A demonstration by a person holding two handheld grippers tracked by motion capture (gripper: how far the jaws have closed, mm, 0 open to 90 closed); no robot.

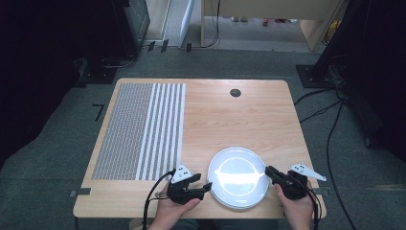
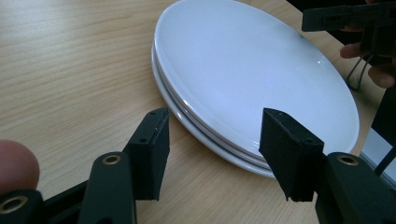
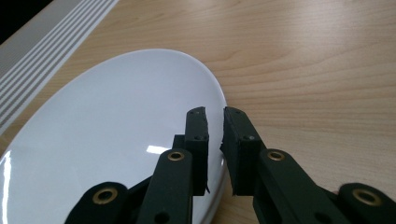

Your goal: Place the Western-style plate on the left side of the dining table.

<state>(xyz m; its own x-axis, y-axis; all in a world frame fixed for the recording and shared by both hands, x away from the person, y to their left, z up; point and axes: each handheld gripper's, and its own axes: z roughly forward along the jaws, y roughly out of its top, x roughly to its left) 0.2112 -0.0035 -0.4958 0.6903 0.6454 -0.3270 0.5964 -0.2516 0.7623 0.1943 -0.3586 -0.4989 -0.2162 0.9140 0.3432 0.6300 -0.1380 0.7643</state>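
The left gripper is sitting with its jaws spread wide and nothing between them, its fingertips hovering just off the near-left edge of the stack of white plates; in its own view at least two rims are showing one above the other. The right gripper is resting with its jaws drawn almost together, a thin gap showing between the pads; they are lying over the right rim of the top plate, and it is hard to tell whether they are pinching that rim or merely hovering above it. In the high view the left gripper and right gripper are flanking the plates near the front edge of the wooden table, each held by a hand. A grey striped mat is lying flat over the table's left part, well apart from the plates. A small dark round fitting is sitting near the far edge. The forearms are being cut off by the bottom of the high view.
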